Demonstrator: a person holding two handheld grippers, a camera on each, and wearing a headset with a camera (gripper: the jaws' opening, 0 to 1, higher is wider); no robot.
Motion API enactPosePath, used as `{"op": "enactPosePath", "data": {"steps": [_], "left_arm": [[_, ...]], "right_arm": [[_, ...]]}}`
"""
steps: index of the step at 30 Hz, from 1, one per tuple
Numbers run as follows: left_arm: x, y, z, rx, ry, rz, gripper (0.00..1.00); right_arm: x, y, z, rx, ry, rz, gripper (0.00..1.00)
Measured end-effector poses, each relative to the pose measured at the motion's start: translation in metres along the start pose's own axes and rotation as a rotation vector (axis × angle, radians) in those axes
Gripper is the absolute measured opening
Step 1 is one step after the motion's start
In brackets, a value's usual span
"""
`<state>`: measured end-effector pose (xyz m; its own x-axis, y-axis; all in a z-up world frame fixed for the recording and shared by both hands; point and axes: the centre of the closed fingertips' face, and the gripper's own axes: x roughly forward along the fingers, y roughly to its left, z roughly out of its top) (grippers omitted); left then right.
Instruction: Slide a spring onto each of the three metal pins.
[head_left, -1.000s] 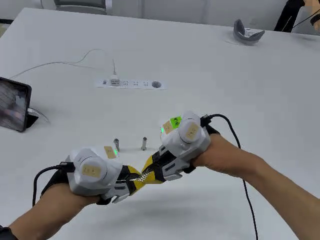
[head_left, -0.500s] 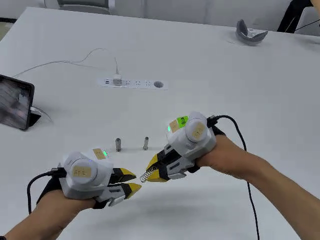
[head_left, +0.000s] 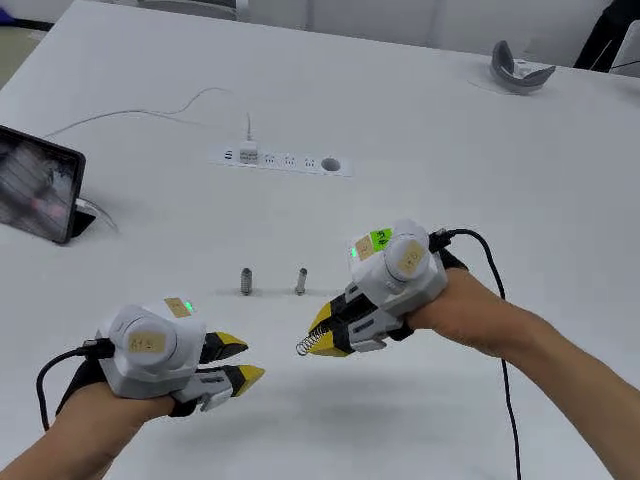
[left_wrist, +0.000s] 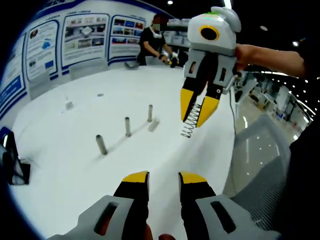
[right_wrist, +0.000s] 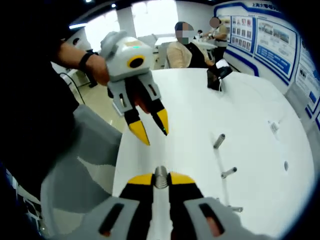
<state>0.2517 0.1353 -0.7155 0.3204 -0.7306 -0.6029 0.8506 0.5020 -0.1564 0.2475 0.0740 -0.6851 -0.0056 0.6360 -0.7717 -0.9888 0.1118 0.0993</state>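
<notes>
White left claw (head_left: 252, 360), right claw (head_left: 322, 338): yellow-tipped, black-cabled.

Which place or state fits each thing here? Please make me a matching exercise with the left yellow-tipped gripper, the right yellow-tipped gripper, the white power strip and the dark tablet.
Things
1. left yellow-tipped gripper
2. right yellow-tipped gripper
3. white power strip
4. dark tablet

Places or states
A. propped up, at the left of the head view
B. jaws shut on a coiled metal spring
C. lies flat, beyond the upright metal pins
D. jaws open, holding nothing

Pairs: 1-D, 2-B, 3-C, 4-A
</notes>
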Motion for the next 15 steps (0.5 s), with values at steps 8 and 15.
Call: {"op": "enactPosePath", "data": {"steps": [8,15], "left_arm": [[-0.009,0.015,-0.006,-0.049,-0.008,0.063,0.31],[-0.018,0.027,-0.007,-0.106,-0.033,0.110,0.37]], "right_arm": [[-0.002,-0.018,-0.007,0.026,0.022,-0.023,0.12],[0.000,-0.039,-0.016,0.050,0.053,-0.061,0.12]]}}
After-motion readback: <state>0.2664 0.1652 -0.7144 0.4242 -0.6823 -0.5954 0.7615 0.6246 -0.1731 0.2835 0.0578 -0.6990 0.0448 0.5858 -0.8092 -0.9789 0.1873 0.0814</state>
